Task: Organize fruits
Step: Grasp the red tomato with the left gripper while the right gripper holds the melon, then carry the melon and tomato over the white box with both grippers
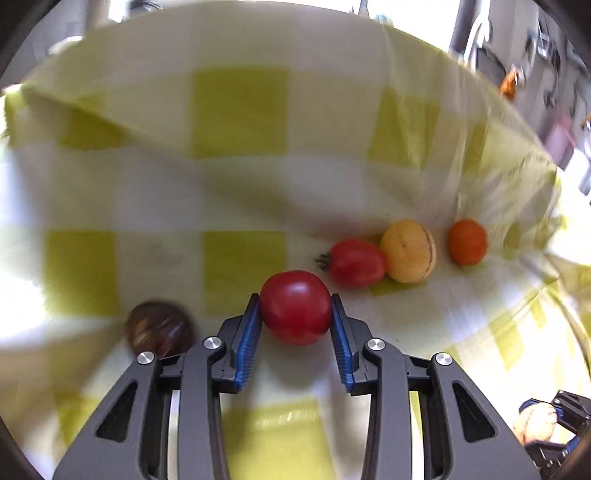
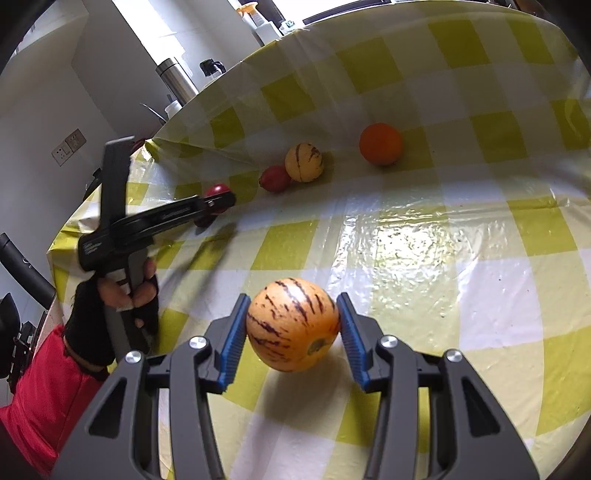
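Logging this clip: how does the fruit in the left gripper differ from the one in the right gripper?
The red fruit in the left gripper is plain, glossy red; the striped fruit in the right gripper is yellow-orange with dark purple streaks. The striped fruit shows a stem scar; the red fruit shows none. Both are round and clamped between blue pads.

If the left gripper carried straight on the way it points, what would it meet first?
Likely nothing soon: the left gripper, shut on a red fruit, faces bare checked cloth. The tomato lies right of that line, though depth is unclear.

White wall (image 2: 48,85) (socketed), bright window (image 2: 147,26)
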### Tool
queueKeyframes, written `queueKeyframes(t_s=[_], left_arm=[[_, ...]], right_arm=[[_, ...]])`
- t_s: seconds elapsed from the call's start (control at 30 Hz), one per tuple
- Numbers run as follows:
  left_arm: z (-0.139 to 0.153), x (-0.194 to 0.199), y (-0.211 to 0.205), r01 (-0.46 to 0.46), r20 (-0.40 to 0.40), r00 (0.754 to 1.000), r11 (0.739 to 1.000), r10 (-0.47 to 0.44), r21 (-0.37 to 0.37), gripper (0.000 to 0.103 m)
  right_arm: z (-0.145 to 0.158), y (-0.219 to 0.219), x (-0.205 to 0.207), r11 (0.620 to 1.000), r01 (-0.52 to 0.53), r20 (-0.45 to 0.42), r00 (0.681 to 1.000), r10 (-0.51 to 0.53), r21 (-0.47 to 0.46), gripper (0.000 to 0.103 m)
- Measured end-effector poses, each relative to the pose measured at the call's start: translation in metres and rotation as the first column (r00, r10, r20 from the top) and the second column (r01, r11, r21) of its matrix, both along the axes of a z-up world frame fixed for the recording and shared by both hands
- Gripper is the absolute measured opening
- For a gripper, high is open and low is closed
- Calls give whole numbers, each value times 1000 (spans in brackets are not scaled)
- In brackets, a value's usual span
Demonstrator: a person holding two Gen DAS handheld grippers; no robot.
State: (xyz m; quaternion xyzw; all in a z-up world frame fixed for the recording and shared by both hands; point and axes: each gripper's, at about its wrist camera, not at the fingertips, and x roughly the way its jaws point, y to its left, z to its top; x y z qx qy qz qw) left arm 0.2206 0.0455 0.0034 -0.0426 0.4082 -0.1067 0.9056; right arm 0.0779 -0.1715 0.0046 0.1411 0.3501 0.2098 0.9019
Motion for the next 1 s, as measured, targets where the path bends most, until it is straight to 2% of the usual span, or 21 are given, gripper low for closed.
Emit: queueKeyframes(t_s=[0.07,0.3,0.4,0.5,0.57,0.67,0.87,1.0], left_arm=[[8,-28,6,-12,24,1000,999,13,-31,34],[29,-163,38,-72,106,991,991,84,-113,34],[30,-202,39,-109,116,985,985,125,-132,34],[27,-231,43,-122,94,985,973,143,-194,34],[27,-249,46,-125,86,985,968,147,-217,34],[27,-279,44,-100,87,989,969,122,-224,35],[35,-326,27,-31,128,990,977,59,-212,35],[40,-346,2,33,152,988,982,-5,-188,35]], right_arm=[[1,0,0,1000,-2,2,1000,2,2,48],[1,-4,-1,1000,5,11,1000,-5,19,48],[2,-8,-1,999,38,5,999,-38,21,48],[6,-13,-8,997,63,36,997,-64,37,48],[7,-21,-18,991,124,17,992,-125,44,48],[3,-30,-55,981,162,-23,987,-161,110,48],[7,-23,-160,986,145,30,989,-148,80,48],[8,-35,-219,988,143,59,987,-146,60,48]])
